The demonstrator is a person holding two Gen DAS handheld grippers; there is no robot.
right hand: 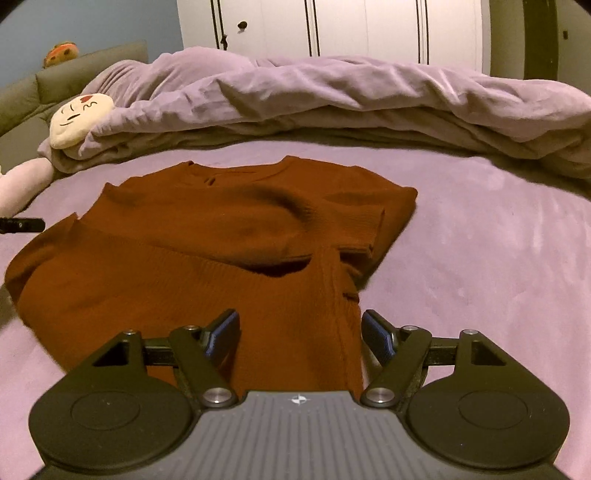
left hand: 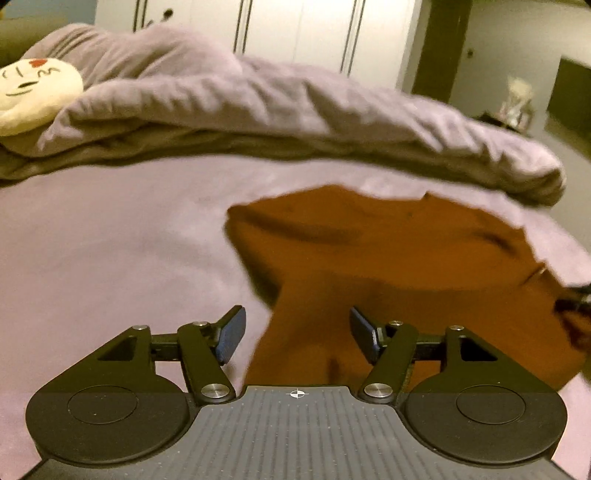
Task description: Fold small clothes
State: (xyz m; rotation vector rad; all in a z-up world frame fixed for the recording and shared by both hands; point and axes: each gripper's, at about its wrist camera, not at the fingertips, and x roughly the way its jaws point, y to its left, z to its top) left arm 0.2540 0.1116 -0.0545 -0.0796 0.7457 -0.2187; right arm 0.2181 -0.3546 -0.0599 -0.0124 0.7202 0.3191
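A rust-brown knit sweater [left hand: 388, 258] lies on the lilac bed sheet [left hand: 110, 258] in the left wrist view, blurred, spreading from just under the left gripper [left hand: 297, 334] toward the right edge. That gripper's jaws stand apart, the blue pads [left hand: 231, 336] clear of the cloth, with the sweater's near edge lying below the gap. Behind it a rumpled lilac duvet [left hand: 258, 107] runs across the bed, a cream face pillow [left hand: 33, 92] at its left end, and white wardrobe doors [left hand: 295, 33] beyond. In the right wrist view the sweater [right hand: 207, 251] shows sharply: a sleeve is folded across the body and the lower part reaches toward the camera. The right gripper [right hand: 300, 336] hovers over its near hem, jaws spread, gripping nothing. The duvet [right hand: 351, 96] and face pillow [right hand: 79, 118] lie behind.
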